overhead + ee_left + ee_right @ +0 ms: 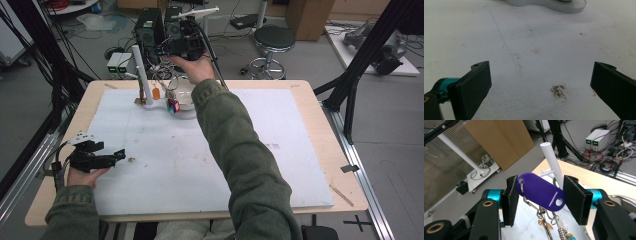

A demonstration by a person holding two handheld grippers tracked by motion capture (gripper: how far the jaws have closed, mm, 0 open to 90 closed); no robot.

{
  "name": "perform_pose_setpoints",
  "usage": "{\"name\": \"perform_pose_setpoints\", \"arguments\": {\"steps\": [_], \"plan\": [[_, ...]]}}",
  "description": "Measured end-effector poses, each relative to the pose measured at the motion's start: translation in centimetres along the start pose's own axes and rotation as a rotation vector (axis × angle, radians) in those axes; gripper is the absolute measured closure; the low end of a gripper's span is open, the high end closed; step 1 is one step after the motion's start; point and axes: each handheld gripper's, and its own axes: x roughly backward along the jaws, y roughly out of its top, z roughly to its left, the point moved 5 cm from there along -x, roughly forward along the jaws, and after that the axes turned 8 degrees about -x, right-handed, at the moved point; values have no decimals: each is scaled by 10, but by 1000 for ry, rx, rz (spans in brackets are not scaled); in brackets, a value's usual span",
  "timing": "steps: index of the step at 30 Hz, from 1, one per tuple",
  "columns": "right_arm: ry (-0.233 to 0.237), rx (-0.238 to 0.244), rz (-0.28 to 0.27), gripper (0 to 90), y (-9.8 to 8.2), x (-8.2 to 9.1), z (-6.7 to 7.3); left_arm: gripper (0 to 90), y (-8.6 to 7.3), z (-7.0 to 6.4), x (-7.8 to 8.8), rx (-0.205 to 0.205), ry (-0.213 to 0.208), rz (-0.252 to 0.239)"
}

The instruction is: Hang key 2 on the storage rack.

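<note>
Clamping my right claw [537, 200] on the purple key tag [540, 191] above the bench's far edge beside the white post [552, 162], I am risking the tag twisting loose, since its dangling keyrings [544, 216] are tugging downward.

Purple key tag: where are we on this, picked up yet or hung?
Done: the right gripper has its jaws closed on the purple key tag, key rings dangling below it, lifted off the table. In hand: it is held near the white peg stand, not on its side peg. Left: judging by the orange tag already hanging there, probably hooking it on. The left gripper rests open.
</note>
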Motion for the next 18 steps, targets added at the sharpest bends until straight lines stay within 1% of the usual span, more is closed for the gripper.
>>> {"name": "perform_pose_setpoints", "arguments": {"steps": [3, 6, 8, 10, 14, 18], "plan": [[-1, -9, 3, 474, 3, -6, 3, 37, 1, 0, 0, 10, -5, -9], [-10, -4, 2, 474, 7, -11, 5, 38, 1, 0, 1, 15, -6, -15], [-34, 6, -1, 474, 9, -13, 6, 37, 2, 0, 1, 22, -7, -21], [-50, 5, -5, 474, 11, -16, 6, 37, 2, 0, 1, 26, -11, -24], [-58, -5, 9, 474, 14, -25, 7, 37, 3, 0, 1, 30, -12, -29], [-57, -3, 19, 474, 15, -34, 9, 37, 3, 1, 1, 25, -11, -28]]}}
